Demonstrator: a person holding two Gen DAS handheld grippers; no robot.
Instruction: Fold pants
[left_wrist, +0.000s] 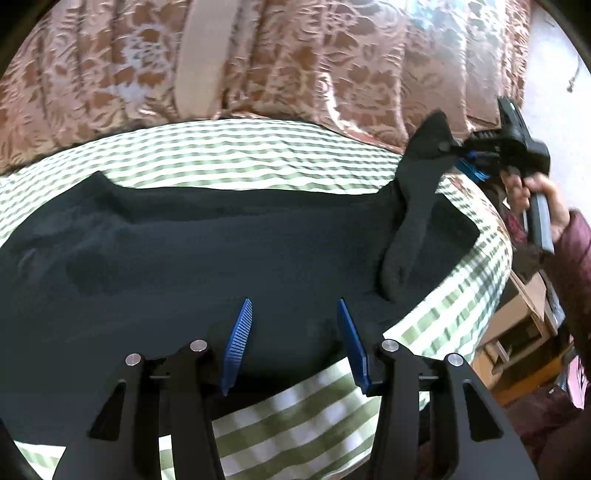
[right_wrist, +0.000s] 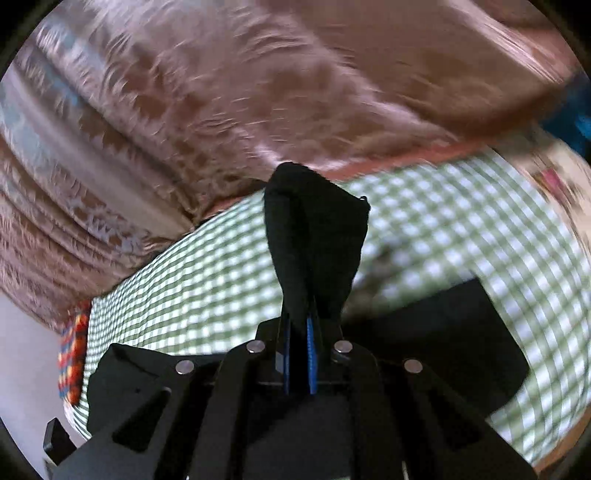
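Observation:
Black pants (left_wrist: 207, 251) lie spread across a green-and-white checked sheet (left_wrist: 236, 155). My left gripper (left_wrist: 295, 314) is open, its blue pads just above the near edge of the pants, holding nothing. My right gripper (left_wrist: 448, 149) is shut on a corner of the pants at the far right and lifts it off the sheet, pulling up a ridge of cloth. In the right wrist view the pinched black cloth (right_wrist: 314, 236) stands up between the closed fingers of that gripper (right_wrist: 299, 317), with more of the pants (right_wrist: 461, 332) below.
A brown floral quilt (left_wrist: 295, 59) is bunched along the far side of the bed. The bed's right edge drops to cardboard boxes (left_wrist: 517, 332) on the floor. A colourful patterned cloth (right_wrist: 72, 362) shows at the sheet's left edge.

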